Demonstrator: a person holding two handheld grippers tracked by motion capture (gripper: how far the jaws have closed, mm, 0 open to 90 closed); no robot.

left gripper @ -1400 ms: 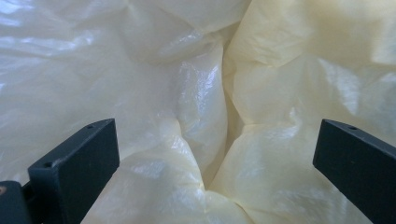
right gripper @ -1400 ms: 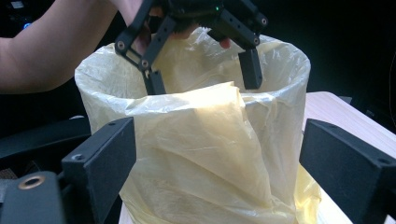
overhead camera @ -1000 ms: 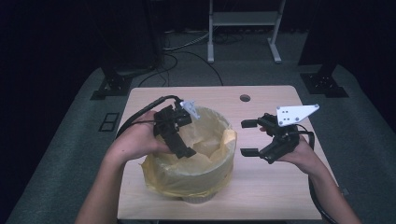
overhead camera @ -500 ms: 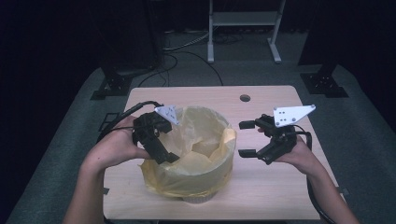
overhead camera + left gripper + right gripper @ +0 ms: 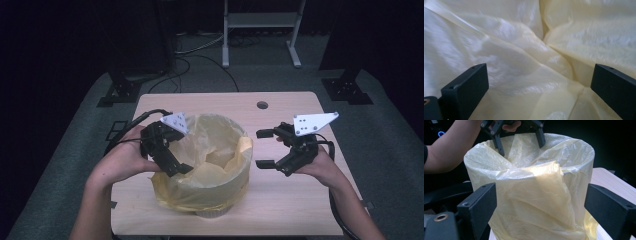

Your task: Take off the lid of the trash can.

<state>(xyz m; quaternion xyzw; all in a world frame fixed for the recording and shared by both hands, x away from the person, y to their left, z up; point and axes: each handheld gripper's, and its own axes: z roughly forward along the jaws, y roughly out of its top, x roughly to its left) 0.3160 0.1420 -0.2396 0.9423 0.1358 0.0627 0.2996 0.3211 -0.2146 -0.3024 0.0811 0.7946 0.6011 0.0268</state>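
Note:
A round bin lined with a thin yellow plastic bag (image 5: pixel 220 167) stands in the middle of the wooden table (image 5: pixel 290 210). The bag's edge folds out over the rim and one flap (image 5: pixel 541 177) hangs down the right side. My left gripper (image 5: pixel 179 152) leans over the bin's left rim, jaws open and pointing down into the bag (image 5: pixel 524 50), with nothing gripped (image 5: pixel 539 75). From the right gripper view the left gripper (image 5: pixel 520 141) hangs over the far rim. My right gripper (image 5: pixel 260 149) hovers just right of the bin, open, jaws facing the bag's side (image 5: pixel 541 192).
A small round hole (image 5: pixel 262 105) sits near the table's far edge. Behind the table are a metal rack's legs (image 5: pixel 260 30), cables (image 5: pixel 200 55) on the grey floor and black stand bases (image 5: pixel 120 92) (image 5: pixel 347 90). Bare tabletop lies in front of and behind the bin.
My left gripper has slid left from above the bin's inside to its left rim, still open. The right gripper and the bin have stayed put.

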